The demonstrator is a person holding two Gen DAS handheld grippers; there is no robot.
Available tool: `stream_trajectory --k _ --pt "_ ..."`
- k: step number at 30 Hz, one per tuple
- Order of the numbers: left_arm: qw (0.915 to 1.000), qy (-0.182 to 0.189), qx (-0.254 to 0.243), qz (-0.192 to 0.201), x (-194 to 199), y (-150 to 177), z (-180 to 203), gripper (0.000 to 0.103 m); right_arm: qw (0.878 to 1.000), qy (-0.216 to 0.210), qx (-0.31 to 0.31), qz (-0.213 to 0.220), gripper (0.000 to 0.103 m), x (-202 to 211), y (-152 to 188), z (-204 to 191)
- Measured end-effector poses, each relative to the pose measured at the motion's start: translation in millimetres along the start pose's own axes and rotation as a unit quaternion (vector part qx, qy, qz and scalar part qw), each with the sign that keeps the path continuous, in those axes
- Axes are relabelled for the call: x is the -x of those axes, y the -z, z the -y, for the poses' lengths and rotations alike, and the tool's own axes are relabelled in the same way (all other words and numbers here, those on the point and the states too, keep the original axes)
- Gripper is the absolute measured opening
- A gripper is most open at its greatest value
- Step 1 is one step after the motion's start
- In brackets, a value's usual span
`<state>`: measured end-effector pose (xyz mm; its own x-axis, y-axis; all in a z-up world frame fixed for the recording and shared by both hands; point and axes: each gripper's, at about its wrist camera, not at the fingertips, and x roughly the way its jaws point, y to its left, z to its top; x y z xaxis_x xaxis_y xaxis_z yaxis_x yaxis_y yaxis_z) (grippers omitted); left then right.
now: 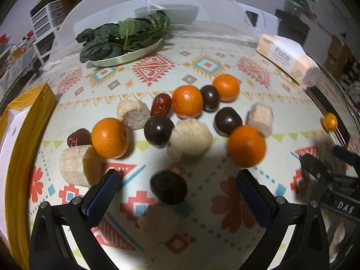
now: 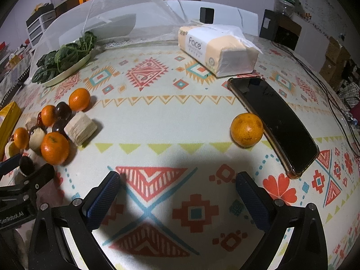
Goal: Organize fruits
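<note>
Left gripper (image 1: 177, 193), jaws spread wide and holding nothing, is poised low over the patterned tablecloth (image 1: 225, 72). Between its fingers, a little left of the midline, lies a dark plum (image 1: 168, 187), slightly oval with its long axis running left-to-right across the jaw gap; a pale cut chunk (image 1: 157, 223) lies nearer still, under the gripper, blurred. On this showing the plum is the likeliest next pick, and a short forward, downward reach should bracket it; closing would fall along its longer axis.

Beyond the fingers the main cluster spreads across the cloth: a pale ridged piece (image 1: 190, 140) straight ahead, a near orange (image 1: 246, 145) to the right, a left orange (image 1: 109, 137) with a banana-like chunk (image 1: 77, 165) beside it, then further plums, red dates (image 1: 160, 105) and two more oranges (image 1: 187, 103). A yellow box (image 1: 27, 117) borders the left edge. Farther back stands a plate of leafy greens (image 1: 126, 38) under a mesh food cover (image 1: 157, 4).

Right gripper (image 2: 177, 193), likewise open and empty, faces bare cloth. A lone orange (image 2: 246, 129) lies ahead and to its right, touching or just beside a black phone (image 2: 274, 121); being round, it offers no preferred axis. The right hand is much the nearer to it. A tissue pack (image 2: 216, 49) lies beyond.
</note>
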<state>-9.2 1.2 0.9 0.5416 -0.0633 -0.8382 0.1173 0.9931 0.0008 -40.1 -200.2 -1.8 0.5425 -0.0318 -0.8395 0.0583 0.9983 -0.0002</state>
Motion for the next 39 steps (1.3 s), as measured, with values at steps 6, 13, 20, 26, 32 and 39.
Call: stream_trajectory --k 6,13,20,26,32,39 --pt "0.9993 0.022 -0.030 0.000 5 7 1 0.103 1.000 0.002 0.002 -0.007 0.103 3 4 -2" --pt "0.9980 0.060 -0.015 0.015 22 18 -9 0.102 1.000 0.007 -0.003 -0.004 0.103 4 4 -4" --pt "0.9810 0.049 0.025 0.186 116 29 -59 0.101 1.000 0.018 -0.012 0.001 0.102 7 8 -3" --pt "0.9375 -0.058 0.039 0.341 207 43 -109 0.101 0.996 0.017 0.004 0.082 0.094 58 4 -11" --pt "0.9429 -0.051 0.070 0.321 211 42 -147 0.102 0.987 -0.078 0.039 0.137 0.095 93 -1 -47" --pt "0.9719 0.006 0.046 0.231 150 57 -137 0.102 0.986 -0.143 0.055 0.067 0.060 52 1 -90"
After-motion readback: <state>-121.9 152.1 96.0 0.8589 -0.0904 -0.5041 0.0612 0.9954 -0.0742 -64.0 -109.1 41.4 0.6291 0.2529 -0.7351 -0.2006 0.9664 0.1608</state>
